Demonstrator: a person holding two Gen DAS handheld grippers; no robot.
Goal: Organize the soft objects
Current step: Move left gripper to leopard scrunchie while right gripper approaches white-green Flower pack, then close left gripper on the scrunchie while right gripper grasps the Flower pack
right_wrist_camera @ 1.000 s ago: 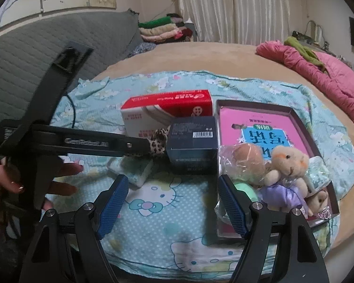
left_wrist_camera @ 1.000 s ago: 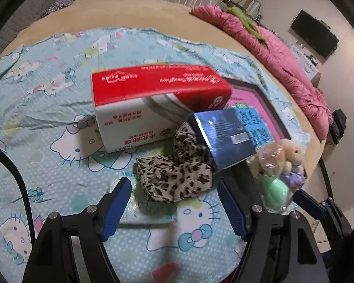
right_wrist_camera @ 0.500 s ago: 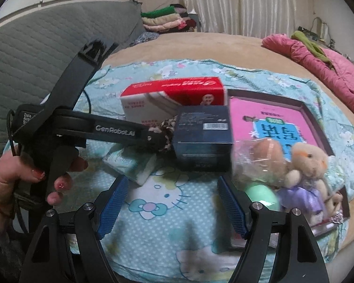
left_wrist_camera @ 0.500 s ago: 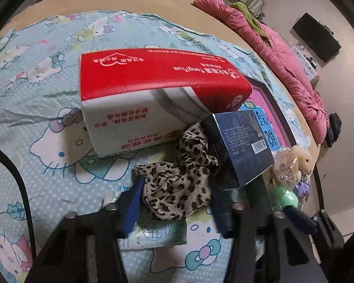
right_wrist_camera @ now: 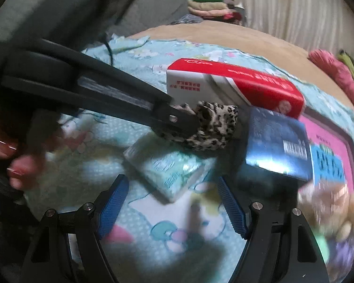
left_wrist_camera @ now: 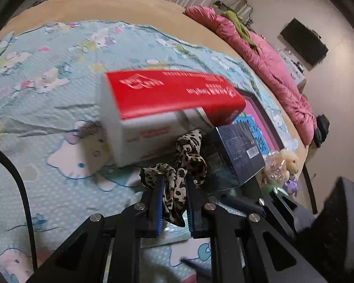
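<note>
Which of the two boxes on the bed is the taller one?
The red-and-white tissue box; it stands higher than the dark blue box beside it.

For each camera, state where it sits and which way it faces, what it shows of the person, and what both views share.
Left wrist: sits on the left gripper, facing down along its blue fingers, shut on the leopard-print scarf; no body part is visible.
Right wrist: sits on the right gripper, facing down over the tissue pack between its open fingers; a hand holds the other gripper.
Shared: scarf, red-and-white box, dark blue box, cartoon-cat sheet.
</note>
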